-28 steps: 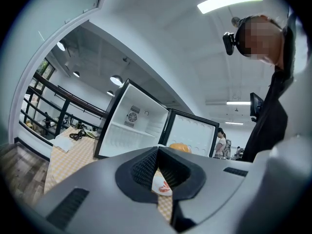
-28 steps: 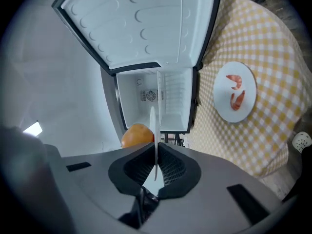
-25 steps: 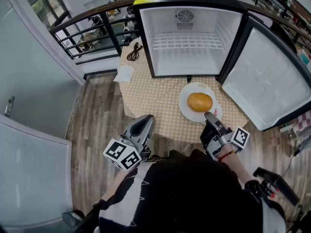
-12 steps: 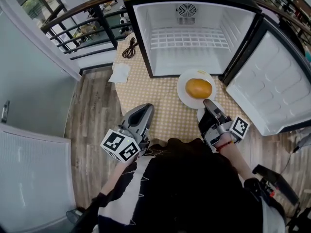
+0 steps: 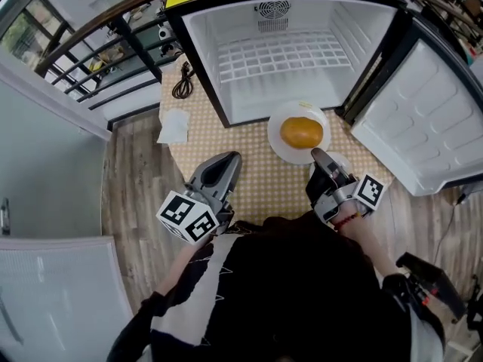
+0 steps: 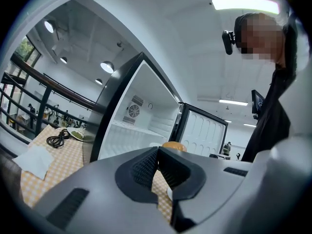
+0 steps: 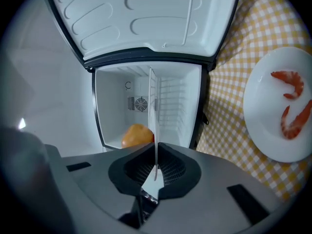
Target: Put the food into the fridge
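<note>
Grip: right gripper [image 5: 318, 155] pinched tight on near rim of plate [image 5: 275, 138].
Plate: level, reaching forward from the jaws toward the open fridge [image 5: 279, 59].
Bun [image 5: 302, 132]: on plate, just ahead of jaws, long axis crosswise.
Left gripper [image 5: 230, 159]: pressed together, empty.

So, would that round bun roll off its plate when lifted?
Possibly: the bun is domed and sits loose on a smooth, shallow plate. The right hand-held gripper pinches only the rim, so the plate may tilt.
</note>
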`<move>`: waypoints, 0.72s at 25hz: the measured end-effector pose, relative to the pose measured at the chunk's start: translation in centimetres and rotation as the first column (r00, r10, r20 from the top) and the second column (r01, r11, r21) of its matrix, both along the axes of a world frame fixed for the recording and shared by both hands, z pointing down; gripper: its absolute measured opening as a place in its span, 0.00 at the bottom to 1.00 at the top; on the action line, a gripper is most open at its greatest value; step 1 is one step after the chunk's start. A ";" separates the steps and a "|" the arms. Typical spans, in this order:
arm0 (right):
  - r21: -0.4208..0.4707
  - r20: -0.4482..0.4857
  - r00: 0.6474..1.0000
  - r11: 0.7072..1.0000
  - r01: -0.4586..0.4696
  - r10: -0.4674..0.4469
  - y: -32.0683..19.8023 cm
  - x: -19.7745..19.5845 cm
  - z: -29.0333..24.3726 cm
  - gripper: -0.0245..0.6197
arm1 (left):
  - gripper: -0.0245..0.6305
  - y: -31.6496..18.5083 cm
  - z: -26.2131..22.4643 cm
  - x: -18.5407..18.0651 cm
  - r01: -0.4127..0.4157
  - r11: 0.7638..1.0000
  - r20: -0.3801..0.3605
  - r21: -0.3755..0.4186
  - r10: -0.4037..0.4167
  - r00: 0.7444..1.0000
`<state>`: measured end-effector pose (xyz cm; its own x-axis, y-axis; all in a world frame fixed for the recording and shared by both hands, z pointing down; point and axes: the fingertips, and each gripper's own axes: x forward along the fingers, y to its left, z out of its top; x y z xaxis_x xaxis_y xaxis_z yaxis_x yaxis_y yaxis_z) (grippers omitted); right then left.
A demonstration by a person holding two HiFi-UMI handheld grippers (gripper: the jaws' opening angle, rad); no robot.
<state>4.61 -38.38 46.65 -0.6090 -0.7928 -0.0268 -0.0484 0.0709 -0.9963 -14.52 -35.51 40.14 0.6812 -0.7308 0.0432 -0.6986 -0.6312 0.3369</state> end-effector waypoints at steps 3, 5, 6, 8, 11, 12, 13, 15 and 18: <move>-0.028 0.000 0.998 0.998 -0.063 0.063 -0.4 -0.3 0.9 0.08 | 0.06 -1.5 -0.1 -0.3 -0.070 0.998 0.011 -0.002 0.070 0.998; -0.037 -0.004 0.995 0.994 -0.104 0.104 -0.9 -0.6 1.4 0.08 | 0.06 -2.4 0.1 -0.6 -0.117 0.993 0.010 -0.003 0.117 0.993; -0.041 -0.003 0.993 0.992 -0.121 0.121 -1.2 -0.9 1.6 0.08 | 0.06 -2.7 0.1 -0.7 -0.142 0.990 0.006 0.003 0.142 0.990; -0.051 -0.003 0.989 0.988 -0.146 0.146 -1.9 -1.4 2.1 0.08 | 0.06 -3.1 -0.3 -1.1 -0.189 0.982 -0.014 0.028 0.189 0.982; -0.065 -0.018 0.985 0.983 -0.174 0.173 -3.0 -1.9 2.7 0.08 | 0.06 -3.6 -0.6 -1.6 -0.248 0.968 -0.025 0.051 0.249 0.968; -0.067 -0.024 0.983 0.981 -0.184 0.183 -3.4 -2.0 2.8 0.08 | 0.06 -3.8 -0.4 -1.7 -0.262 0.964 -0.018 0.044 0.263 0.965; -0.066 -0.032 0.981 0.979 -0.194 0.192 -3.7 -2.1 2.9 0.08 | 0.06 -4.1 0.0 -1.8 -0.272 0.962 -0.009 0.031 0.272 0.962; -0.063 -0.056 0.977 0.976 -0.208 0.205 -4.3 -2.2 3.1 0.07 | 0.06 -4.7 0.8 -2.1 -0.280 0.960 0.014 -0.001 0.280 0.960; -0.072 -0.079 0.972 0.971 -0.227 0.221 -5.2 -2.4 3.6 0.07 | 0.06 -5.6 1.5 -2.5 -0.294 0.956 0.030 -0.024 0.294 0.955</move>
